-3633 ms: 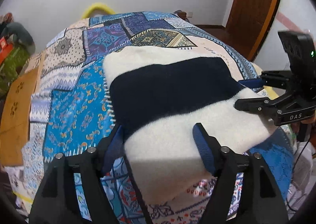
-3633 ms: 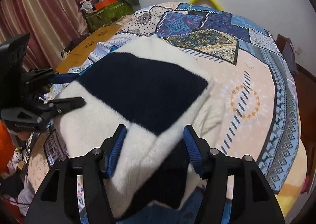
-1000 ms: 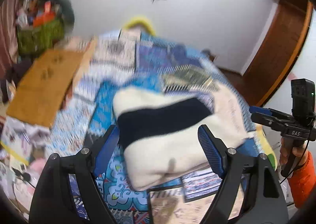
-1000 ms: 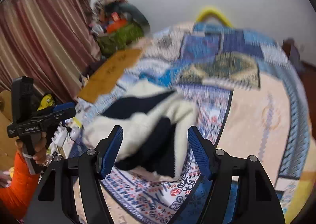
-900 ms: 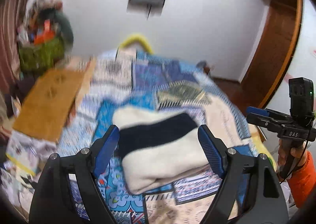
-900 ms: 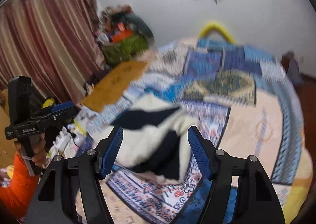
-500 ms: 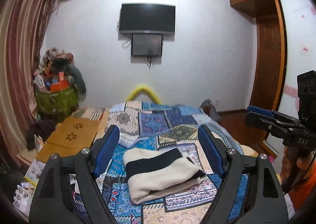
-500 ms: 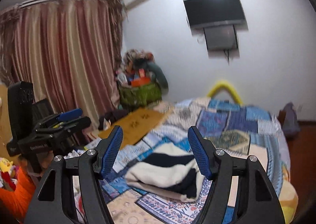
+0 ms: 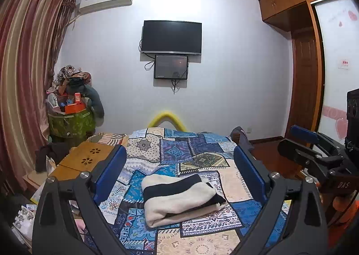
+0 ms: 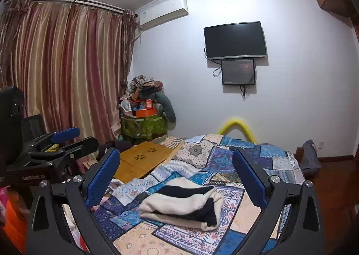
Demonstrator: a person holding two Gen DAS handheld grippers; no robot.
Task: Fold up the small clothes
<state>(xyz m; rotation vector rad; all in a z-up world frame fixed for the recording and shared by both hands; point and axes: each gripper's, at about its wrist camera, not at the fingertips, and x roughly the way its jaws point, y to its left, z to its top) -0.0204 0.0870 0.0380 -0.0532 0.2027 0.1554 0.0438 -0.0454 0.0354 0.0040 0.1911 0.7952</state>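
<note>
Nearest to me, my left gripper [image 9: 178, 171] stands with its blue-padded jaws wide apart and nothing between them; they have just been opening further. My right gripper [image 10: 175, 175] is the same: jaws spread wide, just opened further, holding nothing. From the left wrist view, the right gripper shows off to the right side with a bit of the person's hand [image 9: 341, 204] and an orange sleeve below it. From the right wrist view, the left gripper appears off to the left.

Just ahead of both grippers and below them, clear of the pads, the folded cream sweater with a dark navy band [image 9: 179, 196] lies flat on the patchwork bedspread [image 9: 175, 151], which is blue, purple and beige. The sweater sits as a neat thick bundle near the bed's closer end.

Further ahead and to the left, a wooden lap table [image 9: 87, 159] rests at the bed's edge. Beyond it stands a green bag heaped with clutter [image 9: 69, 120], beside striped red curtains [image 10: 62, 75]. At the far wall hang a dark television [image 9: 171, 37], a smaller screen beneath it, and an air conditioner [image 9: 105, 1] high to the left.
</note>
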